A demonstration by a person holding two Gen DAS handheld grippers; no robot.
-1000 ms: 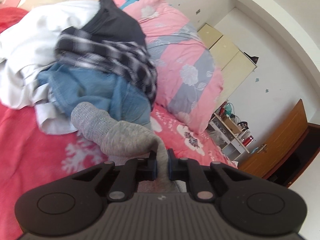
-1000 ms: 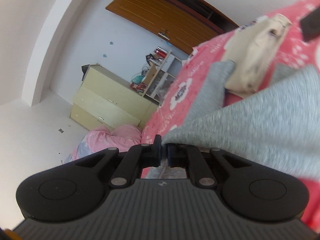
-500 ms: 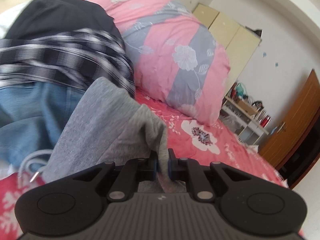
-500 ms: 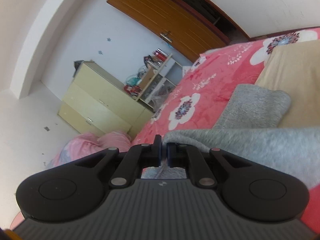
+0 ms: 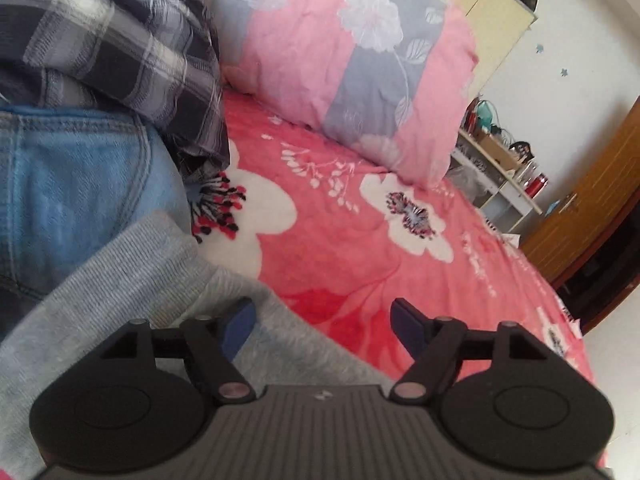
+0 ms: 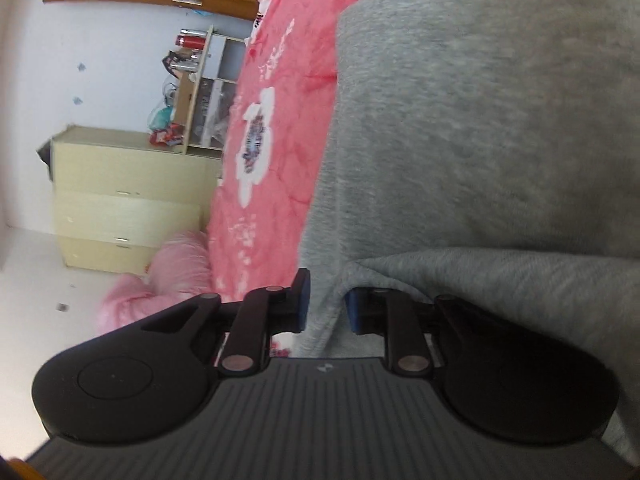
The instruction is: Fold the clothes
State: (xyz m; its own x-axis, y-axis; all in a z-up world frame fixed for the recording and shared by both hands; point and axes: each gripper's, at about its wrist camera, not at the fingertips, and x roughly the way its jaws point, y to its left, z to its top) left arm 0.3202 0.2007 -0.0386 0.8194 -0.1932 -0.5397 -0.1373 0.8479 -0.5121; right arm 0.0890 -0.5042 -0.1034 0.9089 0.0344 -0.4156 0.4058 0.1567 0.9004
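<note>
your left gripper [image 5: 322, 326] has its fingers spread wide with nothing between them — the grey sweatshirt [image 5: 120, 280] lies under and just beside the left finger, slumped on the red floral bed [image 5: 360, 248] against the jeans [image 5: 80, 188]. your right gripper [image 6: 324, 308] has its fingers part way apart, a fold of the same grey knit hanging in the gap; i judge it loose rather than pinched. this fabric looks thick, soft and limp — light enough, but it will sag and bunch, and it should not slip much on the pads. take it at a hem or a doubled edge, both layers between the fingers, near the corners, so the panel hangs flat when you lift.
</note>
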